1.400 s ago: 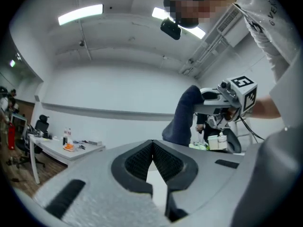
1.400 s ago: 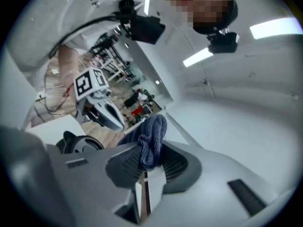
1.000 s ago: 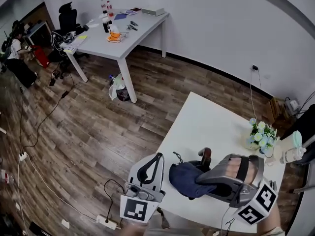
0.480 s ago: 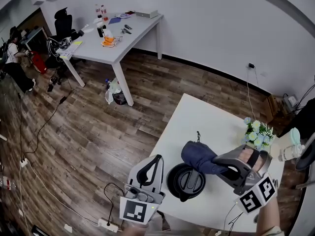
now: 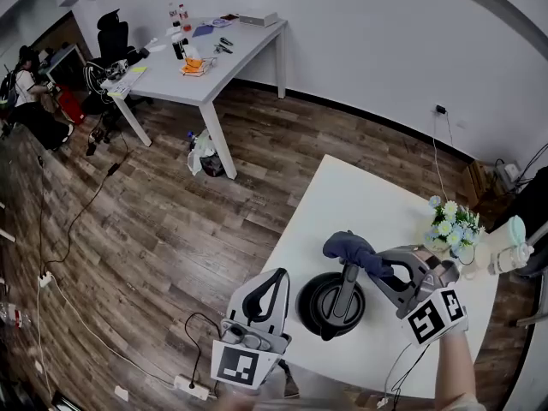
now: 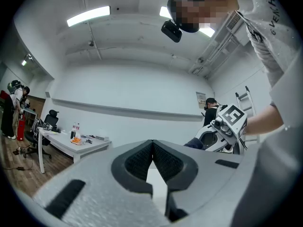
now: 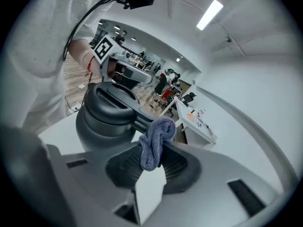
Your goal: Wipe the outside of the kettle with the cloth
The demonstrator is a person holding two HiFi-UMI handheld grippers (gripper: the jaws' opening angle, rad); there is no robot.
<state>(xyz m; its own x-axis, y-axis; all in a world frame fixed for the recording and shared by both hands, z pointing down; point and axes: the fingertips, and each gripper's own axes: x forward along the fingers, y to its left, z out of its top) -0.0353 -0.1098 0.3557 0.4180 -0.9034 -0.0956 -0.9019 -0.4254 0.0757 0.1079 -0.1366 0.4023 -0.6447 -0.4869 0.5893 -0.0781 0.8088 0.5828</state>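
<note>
The black kettle [image 5: 332, 301] stood in the lower middle of the head view on the white table [image 5: 360, 195], with the dark blue cloth [image 5: 355, 251] bunched at the upper end of its handle. The right gripper [image 5: 383, 266], at lower right, pinched that cloth between its jaws (its own view showed a fold caught at the pads), while the left gripper [image 5: 272, 282], at lower left beside the kettle, had its jaws pressed together on nothing. I judged the wiping under way at the handle, and the next move would call for drawing the cloth down round the kettle's side wall.
</note>
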